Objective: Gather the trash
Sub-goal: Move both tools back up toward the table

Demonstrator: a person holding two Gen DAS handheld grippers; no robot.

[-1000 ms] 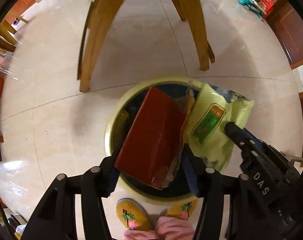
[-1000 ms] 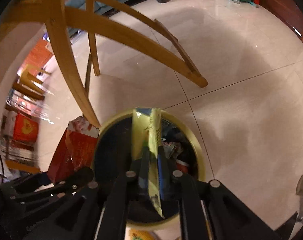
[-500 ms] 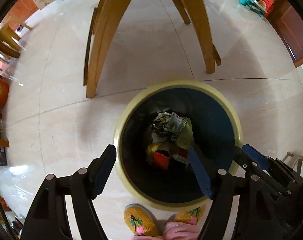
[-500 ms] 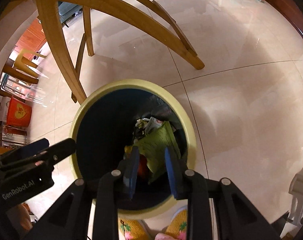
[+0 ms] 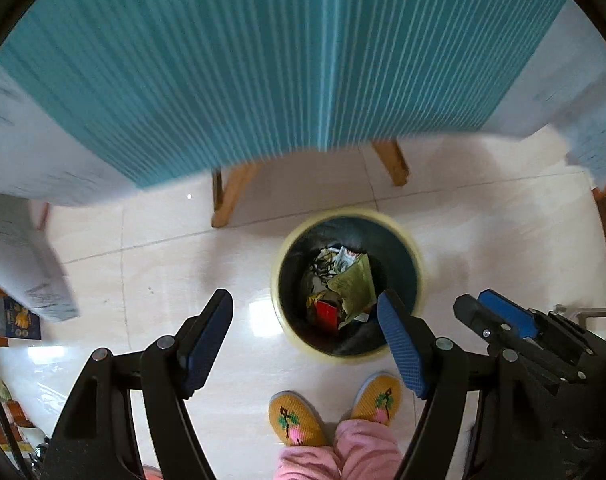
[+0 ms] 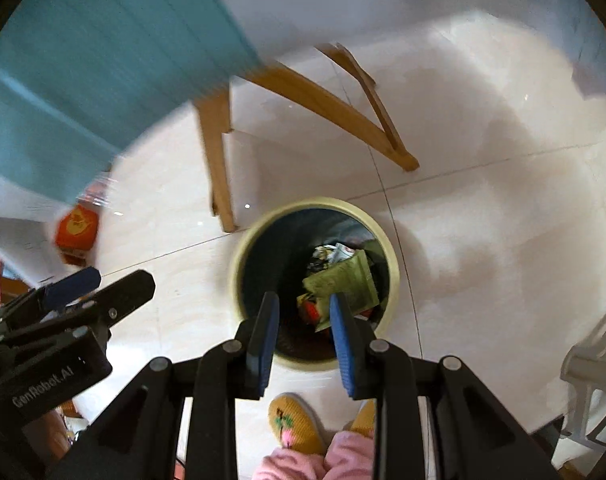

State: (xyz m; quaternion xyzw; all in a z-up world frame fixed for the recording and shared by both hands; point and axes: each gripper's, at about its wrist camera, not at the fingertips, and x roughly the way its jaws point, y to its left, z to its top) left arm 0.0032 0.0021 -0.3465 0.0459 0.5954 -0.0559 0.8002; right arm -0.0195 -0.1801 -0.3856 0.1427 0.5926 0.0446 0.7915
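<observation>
A pale tiled floor (image 5: 483,216) fills both views, with a blurred teal-striped tabletop (image 5: 263,60) overhead on curved wooden legs (image 6: 217,160). The left gripper (image 5: 305,344) hangs with its jaws spread wide and nothing between them; the right gripper (image 6: 303,336) is also released, its jaws parted more narrowly and likewise empty. Just beyond and below both sets of fingertips stands a round bin (image 5: 281,248) with a yellow rim and dark liner, and the trash sits inside it: a green snack bag (image 6: 343,280) on top, a red box (image 5: 327,314) beside it, crumpled wrappers further in. Nearer than the grippers, at the bottom of each view, are the person's yellow embroidered slippers (image 5: 297,420) and pink trouser cuffs (image 5: 343,456). Off to the left of the right gripper, an orange carton (image 6: 77,228) lies on the floor under the table's edge. This drop looks done; I judge the next move is a return for more litter. The risk lies overhead: the tabletop's edge hangs close above the bin, and a hasty lift could knock a gripper against it. The table legs stand just past the bin and could block a low reach toward the carton.
</observation>
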